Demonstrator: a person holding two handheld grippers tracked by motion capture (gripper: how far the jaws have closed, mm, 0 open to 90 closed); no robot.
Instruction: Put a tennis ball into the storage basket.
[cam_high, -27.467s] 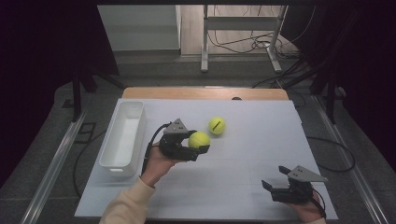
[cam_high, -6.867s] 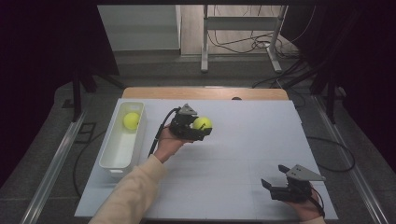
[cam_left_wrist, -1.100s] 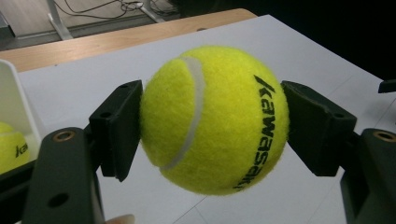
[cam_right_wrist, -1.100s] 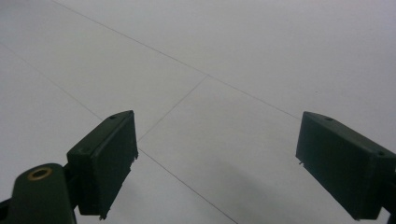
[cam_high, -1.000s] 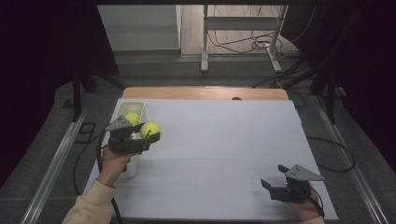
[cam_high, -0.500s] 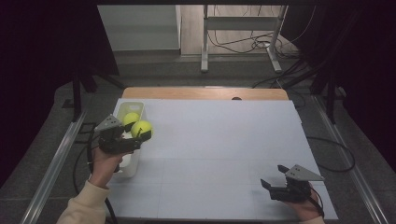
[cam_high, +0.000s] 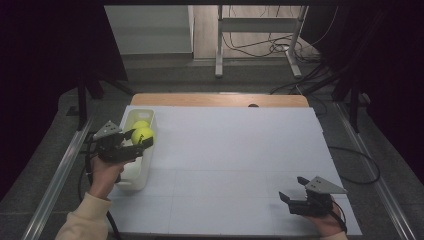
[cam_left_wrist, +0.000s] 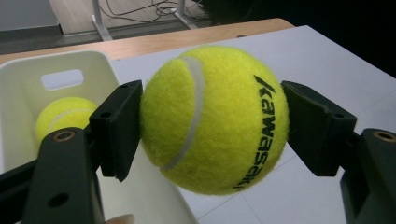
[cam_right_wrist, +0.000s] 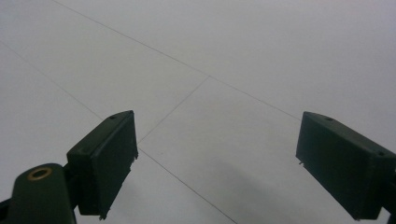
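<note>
Yellow tennis ball (cam_left_wrist: 212, 119) held above white bin (cam_high: 141, 170) holding another.

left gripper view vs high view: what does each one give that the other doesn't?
Left gripper view alone: black lettering on the held tennis ball, its white seam, and both pads pressing its sides; also the handle slot in the end wall of the bin.

High view alone: the right gripper, jaws open with nothing between them, at the near right of the white table; also both forearms and the floor cables.

Both: the left gripper holding that ball at the bin's edge, with a second ball lying inside.
</note>
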